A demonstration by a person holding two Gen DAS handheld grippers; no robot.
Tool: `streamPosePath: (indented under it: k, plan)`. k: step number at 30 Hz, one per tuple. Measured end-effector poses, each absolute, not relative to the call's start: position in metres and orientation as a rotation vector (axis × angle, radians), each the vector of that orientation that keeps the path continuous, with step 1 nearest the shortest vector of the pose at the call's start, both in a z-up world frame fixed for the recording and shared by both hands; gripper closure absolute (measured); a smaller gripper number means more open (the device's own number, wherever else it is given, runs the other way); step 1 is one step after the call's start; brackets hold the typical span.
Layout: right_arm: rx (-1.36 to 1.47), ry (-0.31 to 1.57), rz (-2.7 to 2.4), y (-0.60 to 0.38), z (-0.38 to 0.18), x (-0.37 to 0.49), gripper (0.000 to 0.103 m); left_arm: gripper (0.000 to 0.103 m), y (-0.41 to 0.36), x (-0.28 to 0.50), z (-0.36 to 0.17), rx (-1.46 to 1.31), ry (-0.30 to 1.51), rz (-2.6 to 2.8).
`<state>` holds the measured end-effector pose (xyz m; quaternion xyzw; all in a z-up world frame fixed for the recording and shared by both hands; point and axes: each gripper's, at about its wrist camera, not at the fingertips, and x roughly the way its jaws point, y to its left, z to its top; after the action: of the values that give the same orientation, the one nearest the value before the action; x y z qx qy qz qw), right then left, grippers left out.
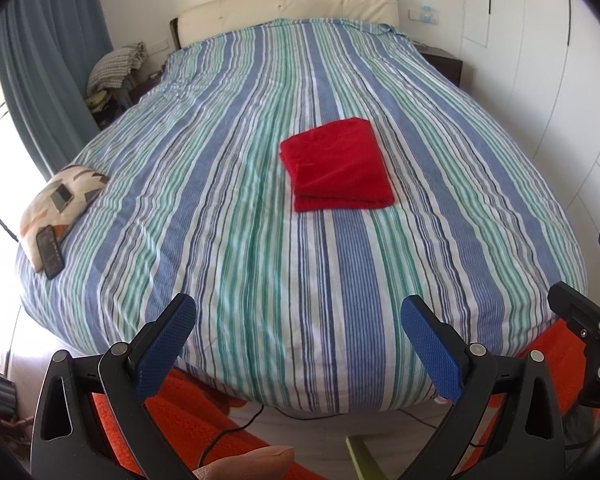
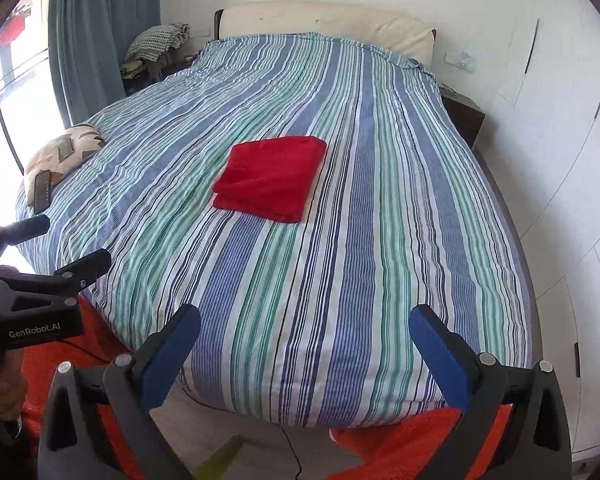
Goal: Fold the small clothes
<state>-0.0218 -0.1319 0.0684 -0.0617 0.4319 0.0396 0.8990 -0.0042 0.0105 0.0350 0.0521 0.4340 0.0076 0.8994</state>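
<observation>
A red garment [image 1: 337,164] lies folded into a neat rectangle on the striped bed cover [image 1: 228,208], right of the bed's middle. It also shows in the right wrist view [image 2: 271,178]. My left gripper [image 1: 298,312] is open and empty, held back above the foot of the bed, well short of the garment. My right gripper [image 2: 305,322] is open and empty too, above the foot edge. The right gripper's body shows at the right edge of the left wrist view [image 1: 580,320]; the left gripper's body shows at the left of the right wrist view [image 2: 32,280].
A patterned cushion [image 1: 64,196] with a phone [image 1: 50,252] and a second device sits at the bed's left edge. An orange rug [image 1: 188,420] and a cable [image 1: 228,432] lie on the floor below. White wardrobe doors [image 2: 560,160] stand right; a curtain [image 1: 48,60] hangs left.
</observation>
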Motion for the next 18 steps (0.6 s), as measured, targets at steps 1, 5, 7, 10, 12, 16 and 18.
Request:
streamPosePath:
  k: [1, 5, 7, 10, 12, 16, 18]
  plan:
    - [-0.129, 0.895, 0.081, -0.1322, 0.068, -0.022, 0.001, 0.0, 0.0107, -0.0037, 0.0349, 0.107, 0.899, 0.017]
    - [-0.131, 0.903, 0.083, -0.1326, 0.0658, -0.0215, 0.001, 0.0, 0.0108, -0.0023, 0.0339, 0.105, 0.903, 0.019]
    - [-0.131, 0.904, 0.082, -0.1319, 0.0659, -0.0215, 0.001, 0.0, 0.0094, -0.0015, 0.0328, 0.106, 0.908, 0.017]
    - [-0.129, 0.905, 0.081, -0.1323, 0.0653, -0.0205, 0.001, 0.001, 0.0088, -0.0007, 0.032, 0.104, 0.91, 0.013]
    - [-0.13, 0.904, 0.081, -0.1324, 0.0654, -0.0205, 0.001, 0.001, 0.0081, -0.0005, 0.0314, 0.101, 0.912, 0.01]
    - [-0.12, 0.904, 0.086, -0.1346, 0.0629, -0.0191, 0.001, 0.001, 0.0091, 0.0001, 0.0318, 0.08, 0.922, -0.008]
    - [-0.117, 0.907, 0.087, -0.1348, 0.0616, -0.0176, 0.0, 0.0, 0.011, -0.0005, 0.033, 0.061, 0.921, -0.018]
